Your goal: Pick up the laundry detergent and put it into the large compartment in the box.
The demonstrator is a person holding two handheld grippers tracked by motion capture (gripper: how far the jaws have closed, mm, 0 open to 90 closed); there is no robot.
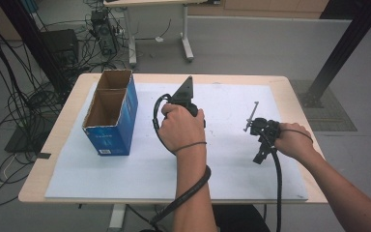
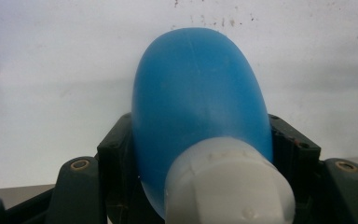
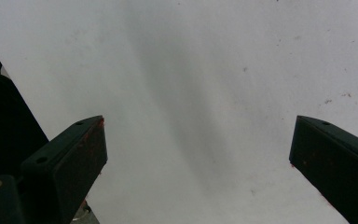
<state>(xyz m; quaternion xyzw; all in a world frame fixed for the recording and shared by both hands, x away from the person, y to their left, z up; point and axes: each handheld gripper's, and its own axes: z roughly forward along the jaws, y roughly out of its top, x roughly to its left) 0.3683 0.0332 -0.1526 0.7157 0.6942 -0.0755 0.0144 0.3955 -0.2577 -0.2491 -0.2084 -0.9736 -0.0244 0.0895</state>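
Tabletop scene seen from above: a pale wooden table [image 1: 280,83] carries a white mat [image 1: 232,164], and an open blue cardboard box [image 1: 112,112] with two compartments and brown inner walls stands on the mat's left part. The person's left hand [image 1: 181,128] grips the left gripper [image 1: 183,96] near the mat's centre, just right of the box; a grey three-cornered plate rises from the gripper's top. The right hand [image 1: 294,141] holds the right gripper [image 1: 264,137] toward the mat's right side, well apart from the left one. Thick black cables trail from both grippers toward the table's near edge, the left one wrapping the forearm.

The left gripper view adds what the hand hides from above: a smooth, rounded blue bottle [image 2: 200,107] with a white faceted plastic cap [image 2: 228,184] is clamped between the two black jaws, cap end toward the camera, body pointing out over the white mat. The jaws press against both flanks of the bottle. A sliver of blue box shows at the left edge.

The right gripper view shows its two matte black jaws spread wide with nothing between them, their flat pads flecked with reddish specks. Beneath them lies the white mat, lightly speckled and softly shadowed.
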